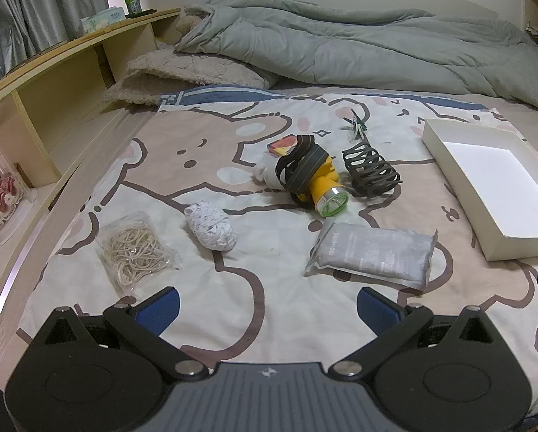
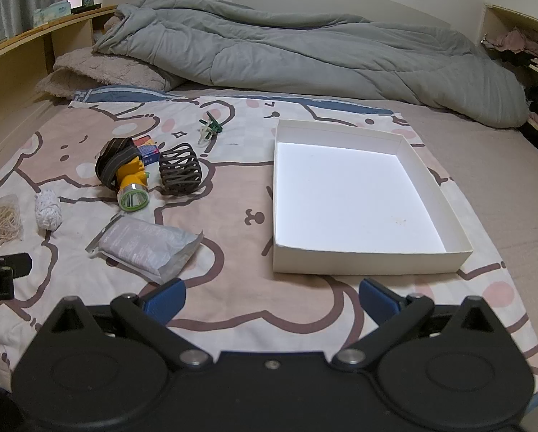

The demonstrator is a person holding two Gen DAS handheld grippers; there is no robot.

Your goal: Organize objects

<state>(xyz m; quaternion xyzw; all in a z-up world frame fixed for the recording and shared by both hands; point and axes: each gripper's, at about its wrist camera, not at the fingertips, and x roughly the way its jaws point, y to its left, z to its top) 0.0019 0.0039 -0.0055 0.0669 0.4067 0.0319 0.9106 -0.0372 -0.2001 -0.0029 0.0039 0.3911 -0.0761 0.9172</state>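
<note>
Both the left gripper [image 1: 267, 307] and right gripper [image 2: 272, 298] hover wide open and empty over the bed sheet [image 2: 233, 194], where the torch [image 2: 132, 189], pouch [image 2: 150, 248], cord bundle [image 2: 180, 174] and rubber bands [image 1: 135, 252] lie left of the white box [image 2: 358, 259].

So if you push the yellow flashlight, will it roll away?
Probably a little. The yellow flashlight has a round head and lies on its side, so it could roll. But the dark strap bunched around its body and the soft bed cover would likely stop it quickly. It looks hard, so it shouldn't bend when grabbed.
</note>
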